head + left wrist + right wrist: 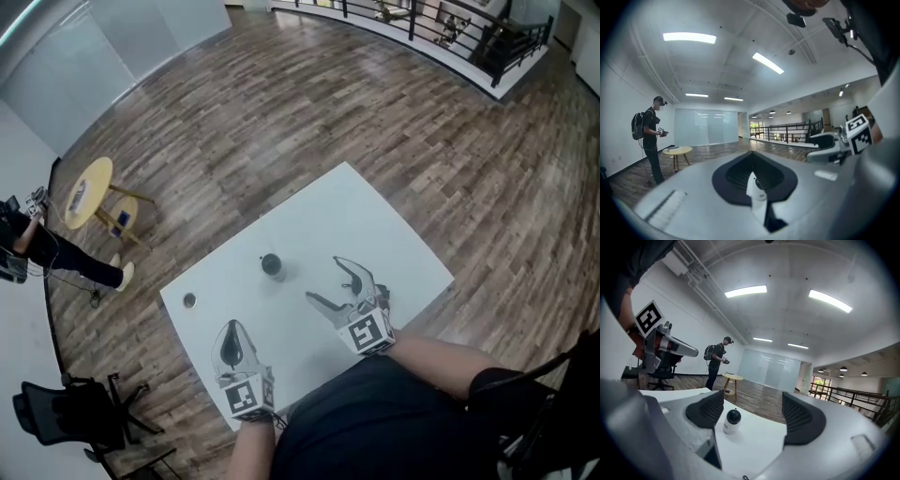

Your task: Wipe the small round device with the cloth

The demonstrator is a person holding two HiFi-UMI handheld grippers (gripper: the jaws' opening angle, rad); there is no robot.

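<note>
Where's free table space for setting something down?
Bare: the far corner of the table beyond the small round device, and the strip right of the open right gripper. Crowded: the near edge, with the left gripper, shut, and a small disc by the left edge.

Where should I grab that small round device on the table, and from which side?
Grip the white lower body of the small round device, below its black dome, coming in level from the near side with the open right tool. It stands upright, so the straight body offers flat contact; the rounded dome would probably slip.
</note>
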